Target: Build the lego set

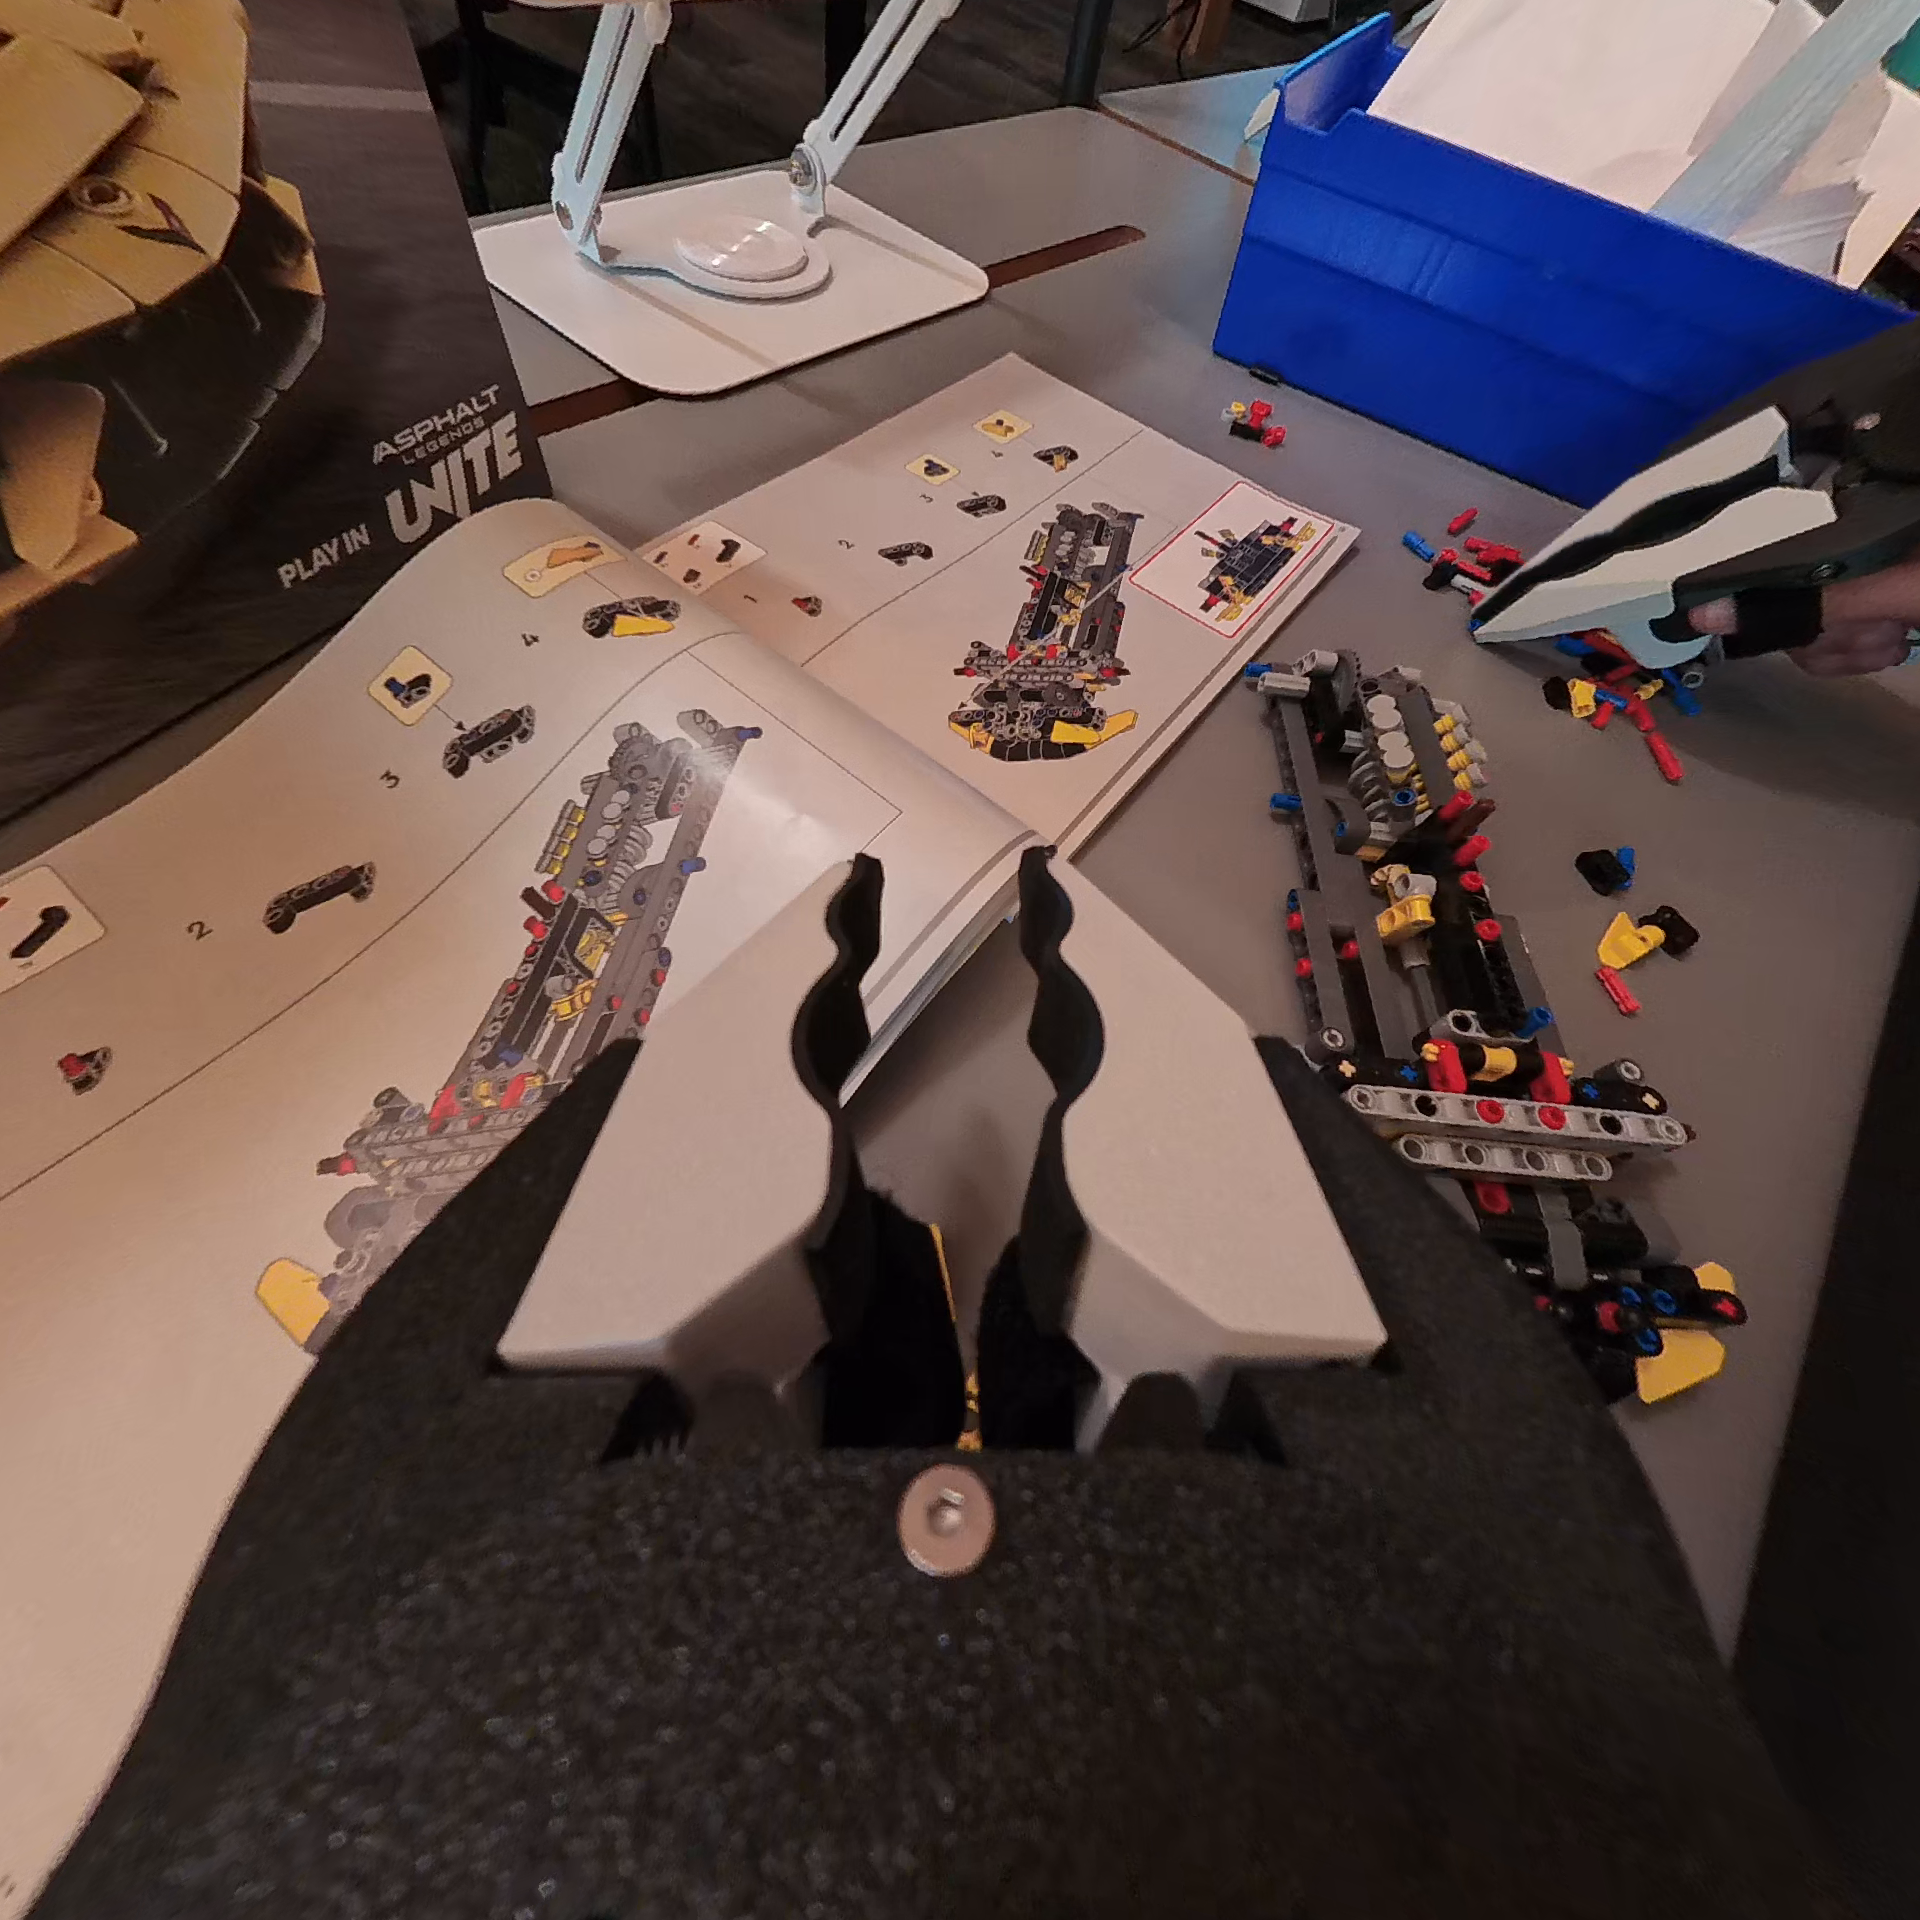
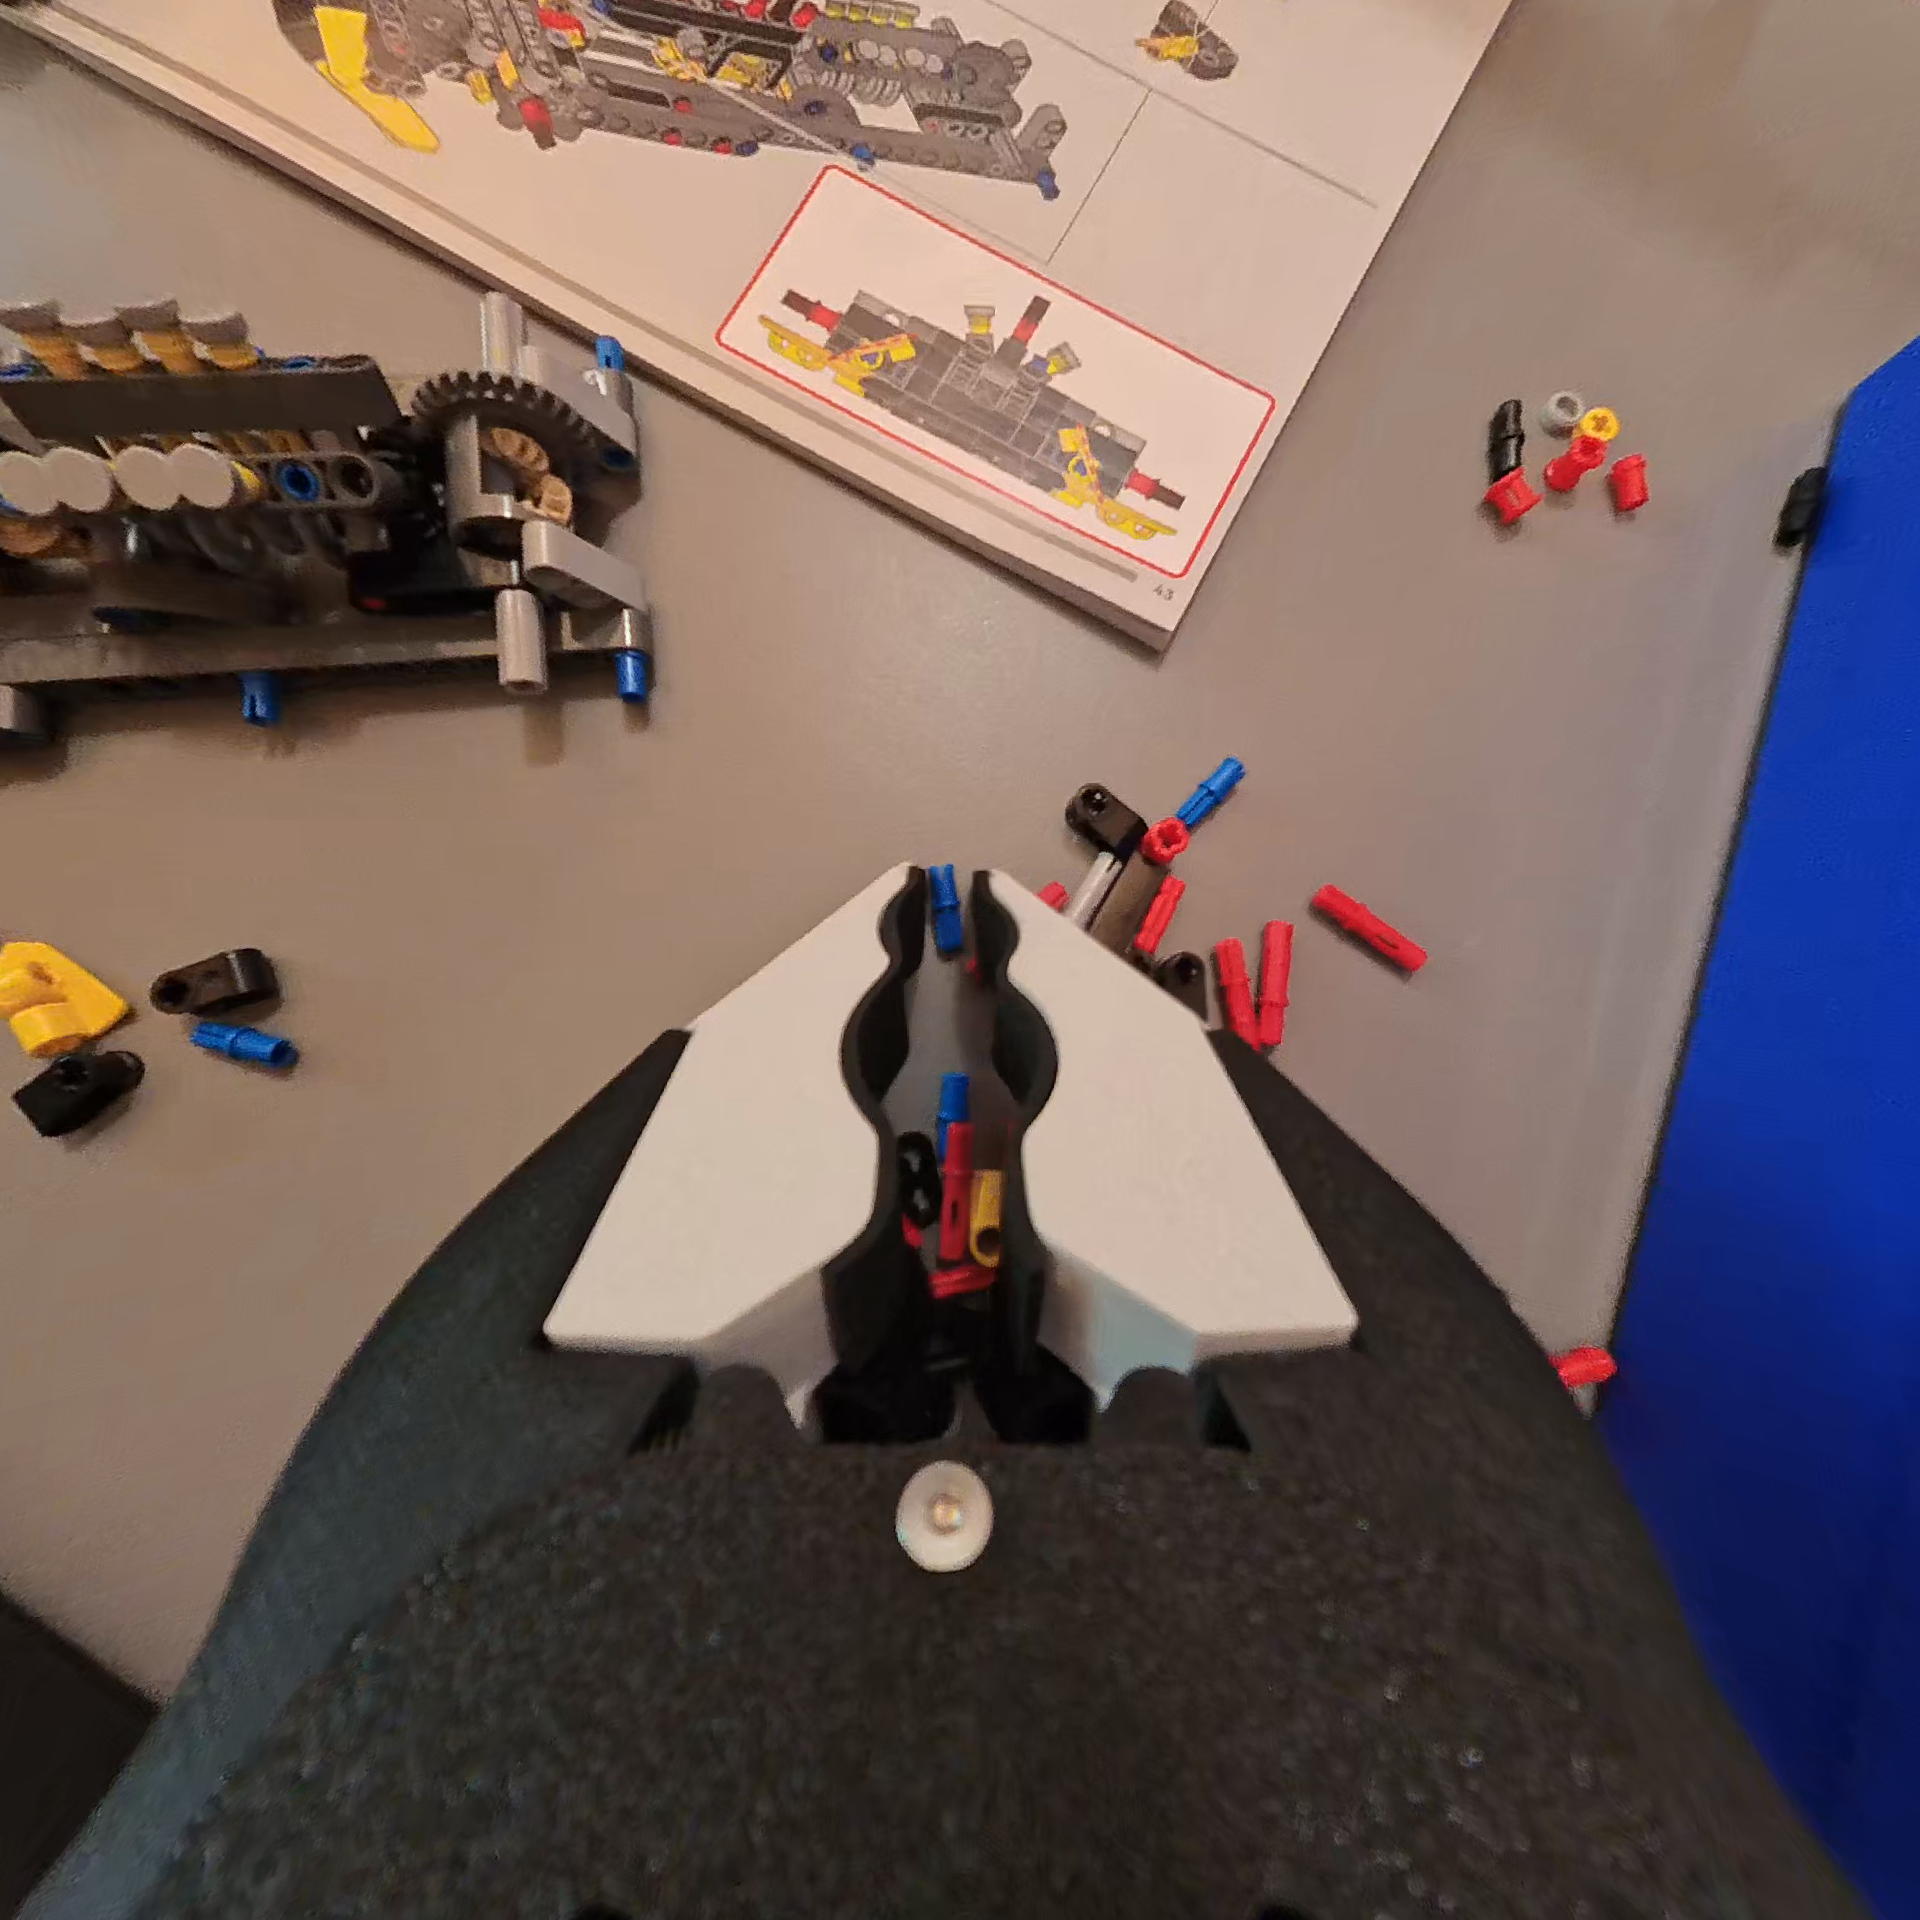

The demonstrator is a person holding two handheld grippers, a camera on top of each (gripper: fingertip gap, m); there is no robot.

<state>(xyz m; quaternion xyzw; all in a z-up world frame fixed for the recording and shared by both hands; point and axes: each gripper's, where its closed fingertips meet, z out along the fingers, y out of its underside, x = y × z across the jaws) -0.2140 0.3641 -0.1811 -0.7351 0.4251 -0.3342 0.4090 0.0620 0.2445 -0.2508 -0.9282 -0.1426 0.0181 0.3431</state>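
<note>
Left gripper (image 1: 951,883): jaws apart with nothing between them, held above the near edge of the open instruction booklet (image 1: 582,790), which lies on the grey table (image 1: 1195,312).

Right gripper (image 2: 948,883): jaws nearly together, tips closed on a small blue pin (image 2: 942,904) at the table surface. The pin lies at the left edge of a scatter of loose red, blue and black pins (image 2: 1247,966).

Partly built lego chassis (image 1: 1455,987): lies on the table to the right of the booklet, long axis running near to far. In the right wrist view it sits to the left (image 2: 312,499), well apart from the gripper tips.

Blue bin (image 1: 1507,270): far right of the table. Set box (image 1: 208,364): far left. White stand (image 1: 727,270): far centre
</note>
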